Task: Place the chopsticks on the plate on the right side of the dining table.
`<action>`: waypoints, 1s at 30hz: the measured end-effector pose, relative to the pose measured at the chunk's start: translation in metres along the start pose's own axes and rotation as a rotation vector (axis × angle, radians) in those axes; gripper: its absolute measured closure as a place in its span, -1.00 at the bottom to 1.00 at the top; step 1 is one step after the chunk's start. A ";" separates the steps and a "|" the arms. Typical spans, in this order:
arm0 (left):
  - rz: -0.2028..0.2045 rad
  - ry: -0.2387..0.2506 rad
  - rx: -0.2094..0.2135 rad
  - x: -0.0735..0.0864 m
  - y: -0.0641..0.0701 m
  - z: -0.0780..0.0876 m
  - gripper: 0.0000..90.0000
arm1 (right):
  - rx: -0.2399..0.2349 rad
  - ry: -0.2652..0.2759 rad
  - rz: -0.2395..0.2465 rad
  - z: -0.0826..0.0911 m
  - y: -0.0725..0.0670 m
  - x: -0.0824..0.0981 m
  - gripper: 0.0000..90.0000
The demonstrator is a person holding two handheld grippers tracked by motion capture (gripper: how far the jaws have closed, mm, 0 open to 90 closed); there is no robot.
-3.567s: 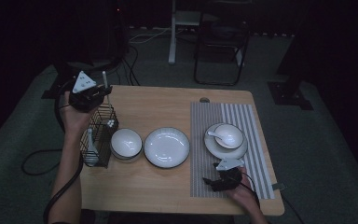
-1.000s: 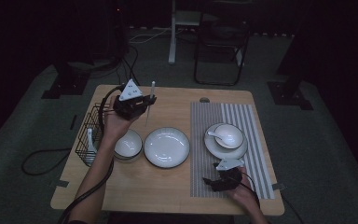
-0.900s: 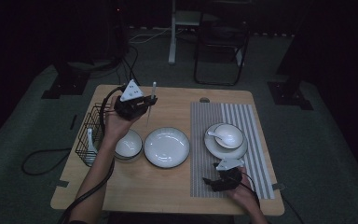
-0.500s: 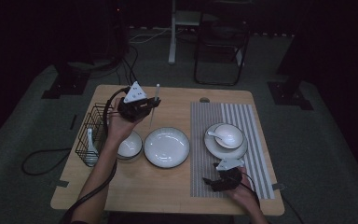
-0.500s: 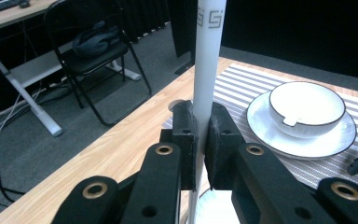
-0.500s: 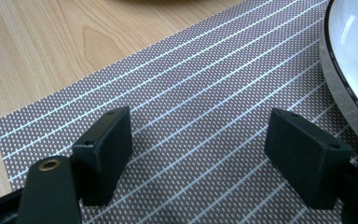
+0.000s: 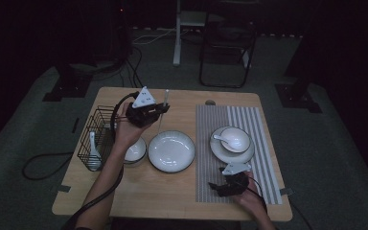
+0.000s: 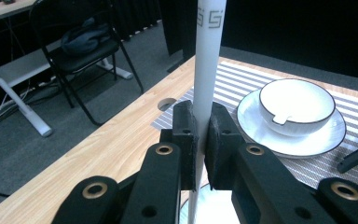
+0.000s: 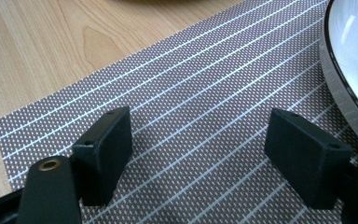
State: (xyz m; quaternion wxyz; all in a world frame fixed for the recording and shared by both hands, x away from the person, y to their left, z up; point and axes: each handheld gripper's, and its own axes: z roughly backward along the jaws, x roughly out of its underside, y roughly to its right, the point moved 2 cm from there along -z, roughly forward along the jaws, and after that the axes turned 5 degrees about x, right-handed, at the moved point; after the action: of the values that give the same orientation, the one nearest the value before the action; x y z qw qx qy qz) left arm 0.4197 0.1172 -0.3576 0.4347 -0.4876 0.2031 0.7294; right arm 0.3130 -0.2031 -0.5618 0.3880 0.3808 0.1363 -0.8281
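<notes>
two bowls, two plates, two spoons (one chopstick), one wire rack.

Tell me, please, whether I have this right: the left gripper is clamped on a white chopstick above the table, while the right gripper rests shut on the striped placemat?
Not quite: the right gripper is open, its jaws standing wide apart over the striped placemat, as the right gripper view shows. The left gripper is indeed clamped on the white chopstick.

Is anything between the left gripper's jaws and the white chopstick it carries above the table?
No. The left gripper is shut on the white chopstick; both pads press directly on its shaft, which stands upright between them. Nothing else sits in that grip.
</notes>
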 end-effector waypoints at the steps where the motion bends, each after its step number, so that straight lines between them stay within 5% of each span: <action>1: -0.001 -0.002 0.001 0.000 0.001 -0.001 0.87 | 0.000 0.000 0.000 0.000 0.000 0.000 -0.50; 30: 0.002 -0.004 0.050 0.004 0.016 -0.020 0.87 | -0.001 -0.001 -0.002 0.000 0.000 0.000 -0.49</action>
State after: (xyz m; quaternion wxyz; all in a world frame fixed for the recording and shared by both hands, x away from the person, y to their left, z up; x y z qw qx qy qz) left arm 0.4162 0.0961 -0.3719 0.4464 -0.4747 0.2209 0.7256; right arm 0.3129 -0.2031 -0.5617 0.3875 0.3803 0.1369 -0.8285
